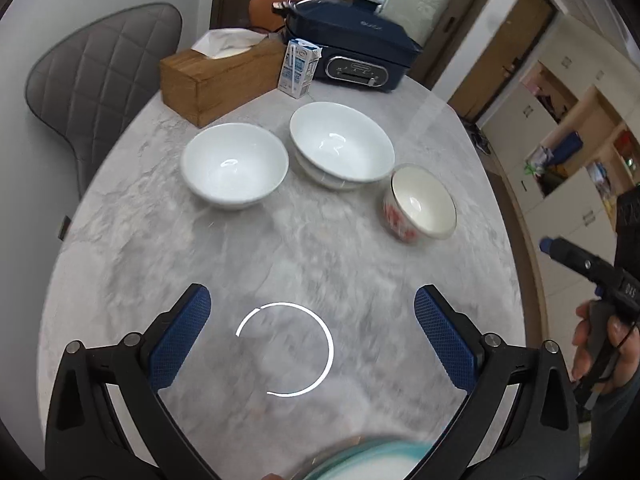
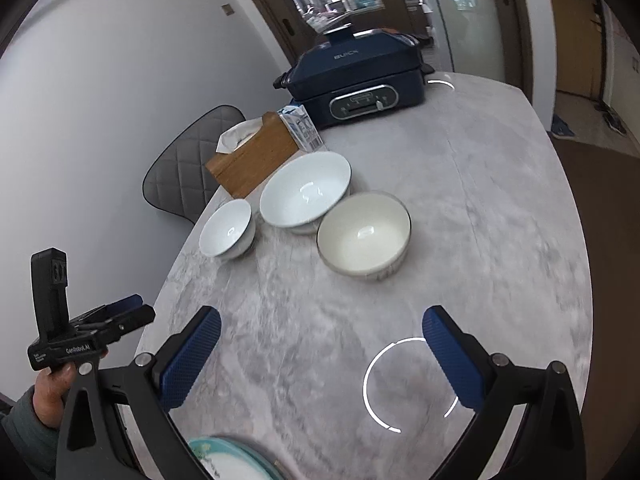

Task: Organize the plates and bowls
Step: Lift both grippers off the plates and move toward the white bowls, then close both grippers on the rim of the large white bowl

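Note:
Three bowls stand in a row on the marble table [image 1: 280, 240]. A white bowl [image 1: 234, 166] [image 2: 228, 232] is on the left. A wider white bowl [image 1: 342, 146] [image 2: 306, 192] in the middle seems to sit nested on another. A cream bowl with a red pattern outside [image 1: 420, 200] [image 2: 364, 232] is on the right. A teal-rimmed plate [image 1: 368, 460] [image 2: 228, 460] lies blurred at the near edge, below both tools. My left gripper [image 1: 312, 300] and right gripper [image 2: 322, 320] hang open over bare tabletop, well short of the bowls, with nothing between their fingers.
Behind the bowls stand a wooden tissue box [image 1: 216, 76], a small milk carton [image 1: 298, 68] and a dark blue electric cooker [image 1: 352, 56]. A grey padded chair [image 1: 104, 76] is at the table's left. A hand [image 1: 600, 352] holds the other tool at the right edge.

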The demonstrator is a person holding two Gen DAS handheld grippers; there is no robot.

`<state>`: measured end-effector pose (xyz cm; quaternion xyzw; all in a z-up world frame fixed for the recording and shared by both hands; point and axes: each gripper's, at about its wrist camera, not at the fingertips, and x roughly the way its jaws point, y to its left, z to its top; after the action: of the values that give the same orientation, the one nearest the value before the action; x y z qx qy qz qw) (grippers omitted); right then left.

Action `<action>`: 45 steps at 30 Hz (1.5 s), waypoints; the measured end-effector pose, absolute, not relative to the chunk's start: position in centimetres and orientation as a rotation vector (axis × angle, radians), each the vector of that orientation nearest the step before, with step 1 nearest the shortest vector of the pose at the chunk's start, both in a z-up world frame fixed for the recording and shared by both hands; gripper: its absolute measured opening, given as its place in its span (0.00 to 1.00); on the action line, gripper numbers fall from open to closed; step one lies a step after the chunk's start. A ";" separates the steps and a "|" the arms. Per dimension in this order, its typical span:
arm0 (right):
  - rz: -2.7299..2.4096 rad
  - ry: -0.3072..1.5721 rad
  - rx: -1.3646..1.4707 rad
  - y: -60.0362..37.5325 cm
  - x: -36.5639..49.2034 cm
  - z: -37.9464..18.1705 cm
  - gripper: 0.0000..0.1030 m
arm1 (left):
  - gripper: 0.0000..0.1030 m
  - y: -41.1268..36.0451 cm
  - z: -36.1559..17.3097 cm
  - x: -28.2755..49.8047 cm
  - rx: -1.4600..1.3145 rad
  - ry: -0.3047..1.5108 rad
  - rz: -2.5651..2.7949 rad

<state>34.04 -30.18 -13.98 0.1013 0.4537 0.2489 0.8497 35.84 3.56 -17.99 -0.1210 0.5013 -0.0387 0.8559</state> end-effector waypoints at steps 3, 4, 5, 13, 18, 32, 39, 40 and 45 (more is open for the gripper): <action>0.574 1.005 0.159 -27.9 42.9 -14.4 1.00 | 1.00 2.4 -19.8 41.7 -0.261 1.086 -0.018; 0.573 1.025 0.154 -27.5 45.3 -14.8 1.00 | 1.00 2.1 -20.4 43.1 -0.279 1.092 -0.011; 0.585 1.045 0.156 -26.9 47.8 -15.2 1.00 | 1.00 1.9 -21.0 44.4 -0.284 1.088 0.009; 0.644 1.199 0.032 -21.3 59.0 -20.3 0.85 | 0.99 1.9 -25.4 51.5 -0.414 1.138 0.105; 0.655 1.257 -0.037 -19.0 60.7 -23.2 0.77 | 0.95 1.1 -26.7 53.3 -0.427 1.145 0.129; 0.688 1.255 0.005 -18.5 61.8 -24.5 0.74 | 0.71 -1.2 -26.2 52.7 -0.499 1.176 0.093; 0.686 1.250 -0.047 -17.4 61.5 -24.8 0.74 | 0.57 -0.8 -29.4 53.5 -0.525 1.190 0.162; 0.681 1.256 -0.043 -17.4 61.5 -25.0 0.74 | 0.42 -0.5 -29.5 53.7 -0.527 1.192 0.176; 0.677 1.275 -0.048 -16.7 61.4 -26.1 0.48 | 0.32 0.3 -30.9 54.7 -0.569 1.218 0.183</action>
<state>61.41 -16.71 -26.10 -0.0220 0.5835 0.3097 0.7504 54.66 0.31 -30.91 -0.2633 0.5634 0.0844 0.7785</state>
